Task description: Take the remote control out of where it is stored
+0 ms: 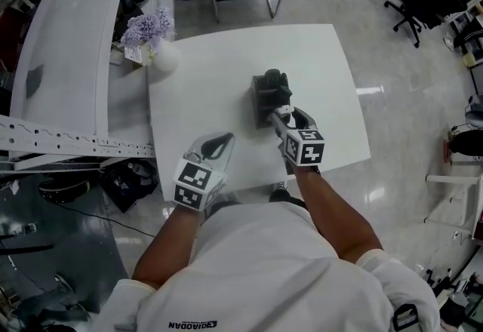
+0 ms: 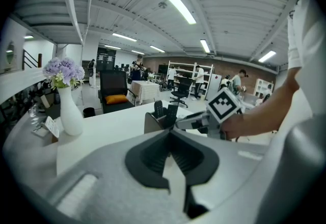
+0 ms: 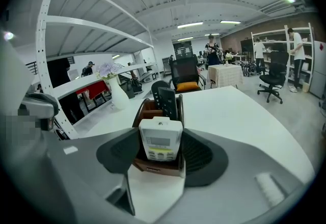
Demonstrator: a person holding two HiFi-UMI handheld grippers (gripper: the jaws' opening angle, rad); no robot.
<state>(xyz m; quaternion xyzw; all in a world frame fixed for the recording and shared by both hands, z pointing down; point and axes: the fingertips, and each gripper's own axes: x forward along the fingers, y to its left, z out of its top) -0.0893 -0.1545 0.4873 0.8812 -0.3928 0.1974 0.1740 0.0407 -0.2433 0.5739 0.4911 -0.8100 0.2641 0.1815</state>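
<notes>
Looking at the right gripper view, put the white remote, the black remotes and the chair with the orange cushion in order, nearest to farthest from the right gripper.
1. White remote: between the open fingers, at the front of the holder.
2. Black remotes: just behind it, standing further back in the holder.
3. Chair with the orange cushion: beyond the far edge of the table.

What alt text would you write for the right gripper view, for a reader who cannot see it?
A white remote stands in a brown holder, between the open jaws of the right hand-held gripper. Two black remotes stand behind it in the same holder, on a white table.
</notes>
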